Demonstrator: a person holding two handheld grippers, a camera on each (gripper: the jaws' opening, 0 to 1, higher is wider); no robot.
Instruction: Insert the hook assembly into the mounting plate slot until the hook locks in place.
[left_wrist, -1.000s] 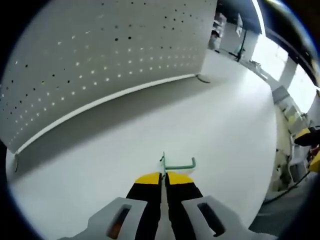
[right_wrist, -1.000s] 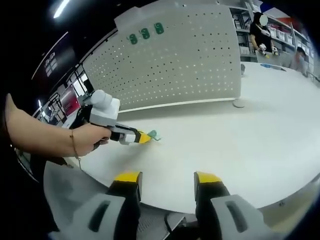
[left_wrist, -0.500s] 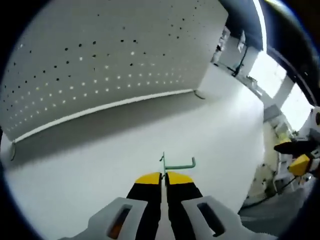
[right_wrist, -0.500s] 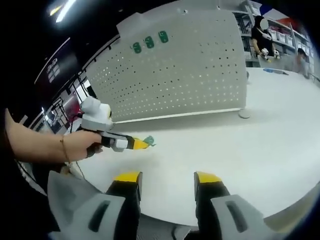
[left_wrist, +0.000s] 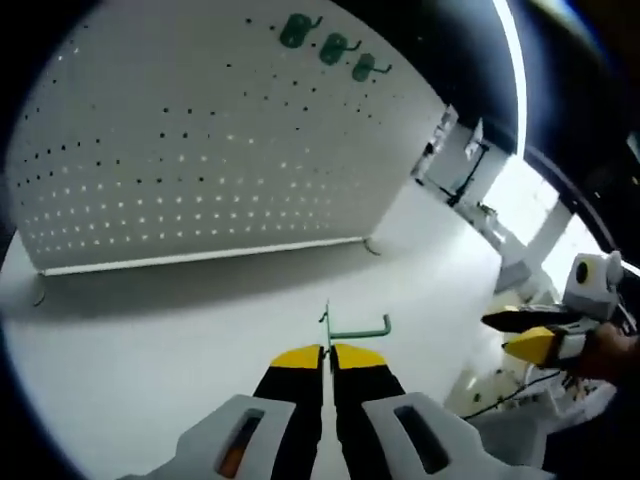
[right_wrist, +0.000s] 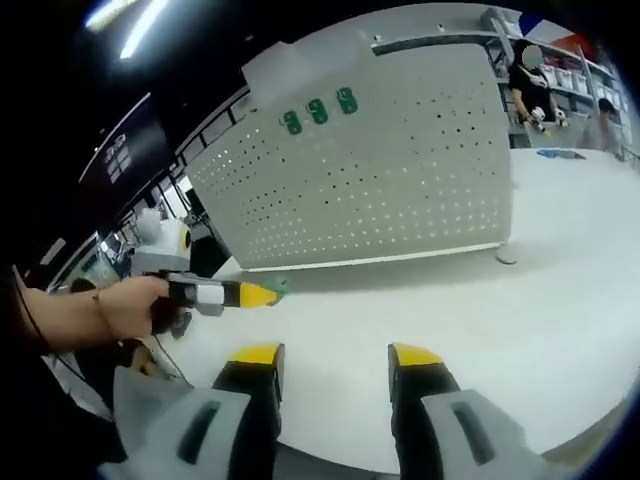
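White bench (left_wrist: 150, 340) runs up to an upright pegboard (left_wrist: 200, 150), the mounting plate, with three green hooks (left_wrist: 330, 45) already seated near its top at twelve o'clock. Left tongs (left_wrist: 327, 350) are pressed together on the green hook (left_wrist: 355, 325), held well short of the board; right tongs (right_wrist: 330, 352) are spread, holding nothing. With so thin a pinch the hook may twist or miss its holes; no containers here.
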